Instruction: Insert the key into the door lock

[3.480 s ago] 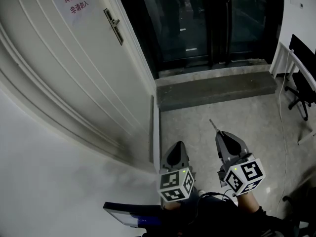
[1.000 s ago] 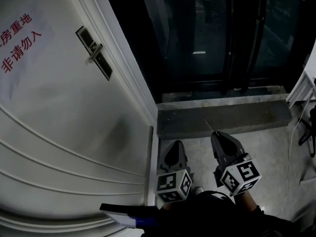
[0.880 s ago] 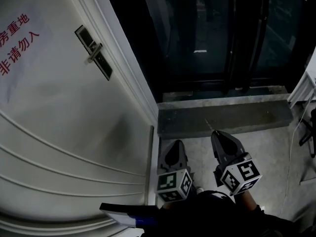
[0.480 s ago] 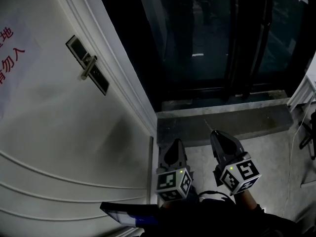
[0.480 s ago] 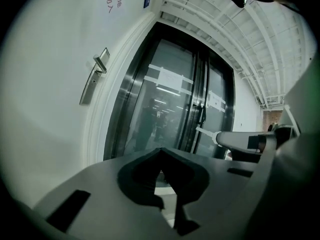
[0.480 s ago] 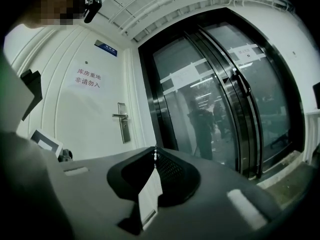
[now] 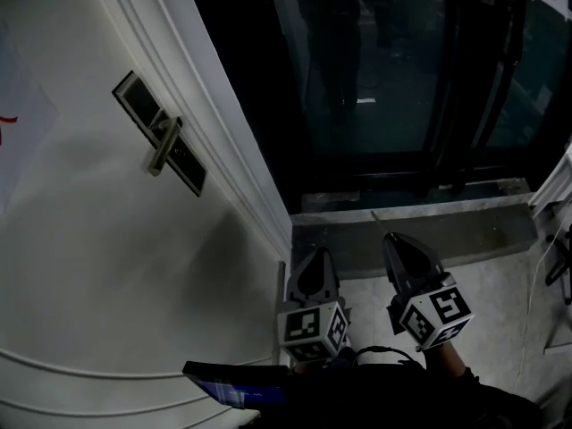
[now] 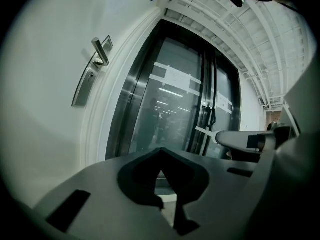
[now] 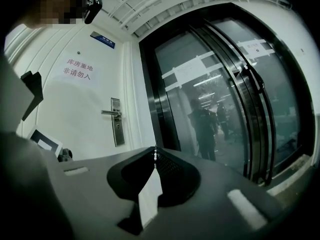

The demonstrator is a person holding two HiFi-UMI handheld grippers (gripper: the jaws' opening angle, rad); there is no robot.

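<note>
Setting: you are standing in a dim entry, with a white door [image 7: 107,266] rising on your left, dark glass doors [image 7: 393,61] ahead and a stone step [image 7: 429,231] lying under them.
Lock [image 7: 183,161]: it is sitting near the door's right edge as a dark upright plate with a lever [image 7: 164,146] crossing it, well above and to the left of both grippers.
Right gripper [image 7: 391,238]: its jaws are pinching the key [image 7: 376,216], and the thin tip is poking forward past them toward the glass.
Left gripper [image 7: 318,257]: its jaws are pressing together on nothing.
Stage: approach, I judge. The key is hanging well apart from the lock, and nothing is inserted yet.
Risks: only a sliver of key is showing beyond the jaws, so a skewed entry could be scraping the plate or twisting the key in the grip. The lever is jutting over the plate and could be catching your jaws. Dim light is hiding the keyhole, so I cannot tell where it is sitting.
</note>
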